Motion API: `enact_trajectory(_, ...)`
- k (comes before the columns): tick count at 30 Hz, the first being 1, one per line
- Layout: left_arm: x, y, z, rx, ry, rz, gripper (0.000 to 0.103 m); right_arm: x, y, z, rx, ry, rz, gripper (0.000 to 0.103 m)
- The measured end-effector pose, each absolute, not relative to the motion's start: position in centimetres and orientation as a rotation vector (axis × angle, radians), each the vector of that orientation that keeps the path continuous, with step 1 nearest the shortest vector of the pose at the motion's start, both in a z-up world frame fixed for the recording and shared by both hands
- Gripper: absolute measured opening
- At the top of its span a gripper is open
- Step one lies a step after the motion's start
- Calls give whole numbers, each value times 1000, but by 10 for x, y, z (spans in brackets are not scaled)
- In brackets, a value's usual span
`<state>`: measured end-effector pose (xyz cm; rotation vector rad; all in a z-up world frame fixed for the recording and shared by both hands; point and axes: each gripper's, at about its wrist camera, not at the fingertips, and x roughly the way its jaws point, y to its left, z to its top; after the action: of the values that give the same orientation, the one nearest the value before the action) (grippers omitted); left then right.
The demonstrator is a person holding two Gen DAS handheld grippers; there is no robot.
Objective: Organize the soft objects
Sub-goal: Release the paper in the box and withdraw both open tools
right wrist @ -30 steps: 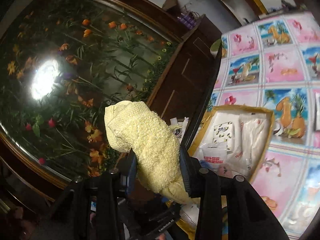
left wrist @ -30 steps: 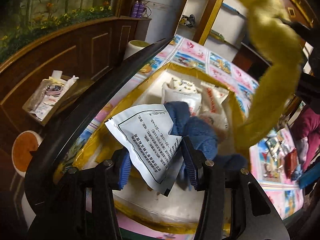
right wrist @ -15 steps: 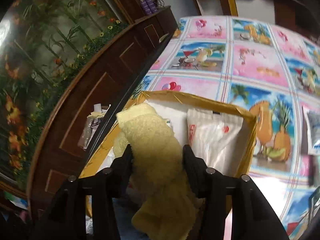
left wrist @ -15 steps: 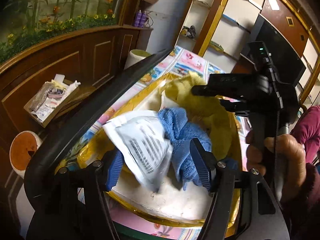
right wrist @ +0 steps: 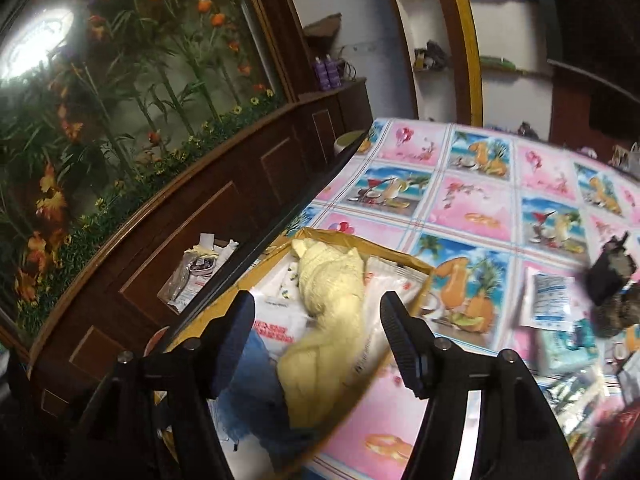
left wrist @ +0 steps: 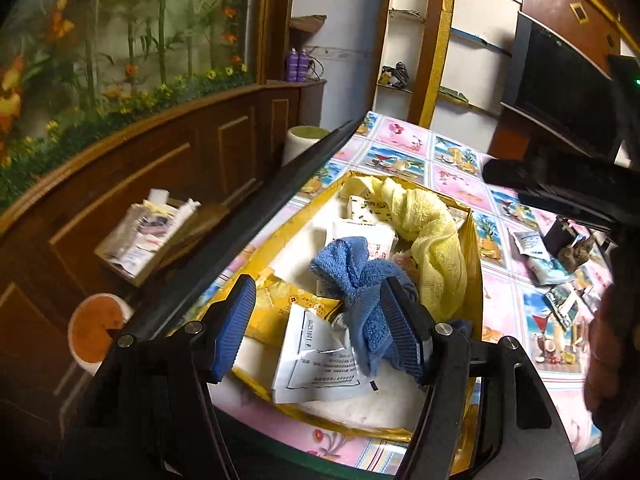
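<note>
A gold-edged box (left wrist: 474, 264) lies on the patterned tablecloth and holds soft things. A yellow towel (left wrist: 430, 232) lies in its far right part, a blue towel (left wrist: 352, 276) in the middle, a white printed packet (left wrist: 316, 356) and a yellow packet (left wrist: 280, 304) in front. My left gripper (left wrist: 318, 330) is open just above the box, empty. My right gripper (right wrist: 318, 338) is open and empty above the yellow towel (right wrist: 324, 320) in the box (right wrist: 420, 280).
More packets (right wrist: 548, 300) and a dark object (right wrist: 608, 276) lie on the tablecloth to the right. A wooden cabinet (left wrist: 160, 176) with a tray of papers (left wrist: 148, 232) stands beyond the table's left edge. The right gripper's body (left wrist: 560, 188) shows at the upper right.
My left gripper opened and let the white packet drop into the box. My right gripper lowered the yellow towel into the box, opened and let it go.
</note>
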<state>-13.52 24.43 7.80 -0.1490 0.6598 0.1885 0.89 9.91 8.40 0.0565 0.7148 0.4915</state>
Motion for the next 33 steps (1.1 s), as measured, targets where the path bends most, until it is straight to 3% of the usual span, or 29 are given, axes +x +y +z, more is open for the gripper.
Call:
enact_trajectory(19, -151, 151, 98, 65, 680, 147, 65, -44, -16, 76, 5, 649, 375, 66)
enact_trajectory(33, -151, 113, 91, -17, 725, -87, 65, -10, -169, 79, 147, 698, -9, 67)
